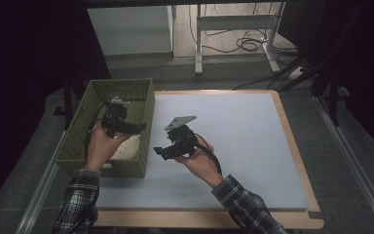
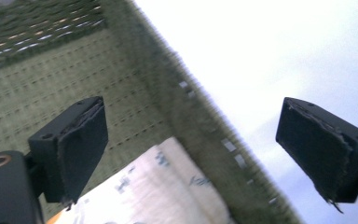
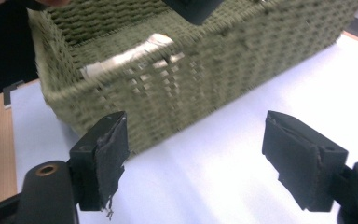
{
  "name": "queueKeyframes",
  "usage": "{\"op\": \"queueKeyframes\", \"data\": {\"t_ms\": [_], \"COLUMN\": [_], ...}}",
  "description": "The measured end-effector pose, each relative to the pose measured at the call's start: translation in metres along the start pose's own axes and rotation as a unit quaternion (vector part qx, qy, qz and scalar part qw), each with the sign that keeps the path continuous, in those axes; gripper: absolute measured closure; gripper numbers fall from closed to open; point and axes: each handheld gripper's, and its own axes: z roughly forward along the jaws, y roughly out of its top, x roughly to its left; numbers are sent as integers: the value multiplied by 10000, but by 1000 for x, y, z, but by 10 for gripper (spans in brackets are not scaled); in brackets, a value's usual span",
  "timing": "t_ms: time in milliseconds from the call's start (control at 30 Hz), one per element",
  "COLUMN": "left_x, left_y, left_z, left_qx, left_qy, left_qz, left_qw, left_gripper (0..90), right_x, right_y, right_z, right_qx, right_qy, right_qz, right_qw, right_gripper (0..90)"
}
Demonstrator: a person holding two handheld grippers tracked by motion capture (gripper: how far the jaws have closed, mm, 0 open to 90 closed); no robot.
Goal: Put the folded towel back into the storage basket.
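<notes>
Left tongs (image 1: 139,127) released, jaws wide apart with nothing between them, hovering over the right wall of the green woven rectangular basket (image 1: 148,105). In the left gripper view one jaw sits over the basket's inside, the other over the desk surface. Right tongs (image 1: 159,152) also released and empty, held just right of the basket above the pale blue-grey mat (image 1: 243,146), jaws pointing at the basket's outer wall. The folded white cloth with dark print (image 1: 126,148) lies flat inside the basket at its near end, against the right wall, apart from both tongs. Mat rests on the wood-edged desk (image 1: 292,141).
</notes>
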Motion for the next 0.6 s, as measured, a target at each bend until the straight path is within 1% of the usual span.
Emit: {"op": "queueKeyframes", "data": {"t_ms": [267,400,467,600], "left_x": [-25,-38,-44,-56], "left_y": [13,19,21,27], "left_z": [11,18,22,29], "left_qx": [-46,-40,-26,-15], "left_qy": [-188,-251,-298,-436], "left_qz": [130,197,228,316], "left_qw": [9997,9995,9993,9985], "left_gripper": [47,35,31,27], "right_x": [-17,-24,-27,-32], "right_y": [-21,-31,-36,-47], "right_z": [-19,-28,-32,-41], "right_qx": [56,82,84,110], "right_qy": [-139,-198,-196,-248], "right_qz": [82,84,131,169], "right_qw": [9999,9997,9997,9995], "right_gripper": [202,190,184,168]}}
